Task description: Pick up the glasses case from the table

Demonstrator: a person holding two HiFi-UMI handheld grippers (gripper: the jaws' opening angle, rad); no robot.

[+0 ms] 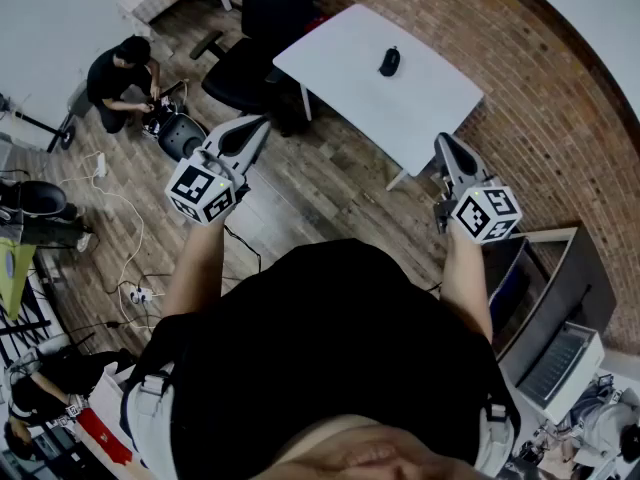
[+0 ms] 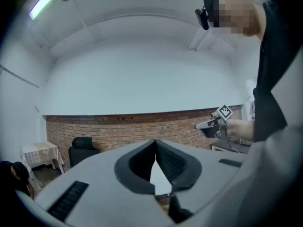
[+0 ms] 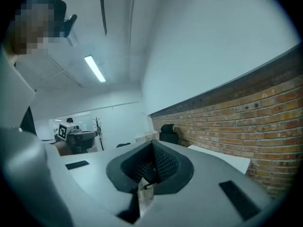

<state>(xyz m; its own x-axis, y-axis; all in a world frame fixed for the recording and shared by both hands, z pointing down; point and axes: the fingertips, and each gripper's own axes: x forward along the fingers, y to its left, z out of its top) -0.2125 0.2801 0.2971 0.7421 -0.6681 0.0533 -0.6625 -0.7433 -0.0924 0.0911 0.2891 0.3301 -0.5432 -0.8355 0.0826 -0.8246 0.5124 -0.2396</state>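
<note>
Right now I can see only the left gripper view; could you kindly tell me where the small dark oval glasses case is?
Observer: The glasses case lies near the middle of the white rectangular table, which stands beside the red brick wall.
Operator: Thank you. Is either gripper close to it?
Observer: No. The left gripper and the right gripper are both held in the air short of the case, touching nothing.
Operator: Is the right gripper ready to grasp?
Observer: Not yet; its jaws are closed together and empty.
</note>
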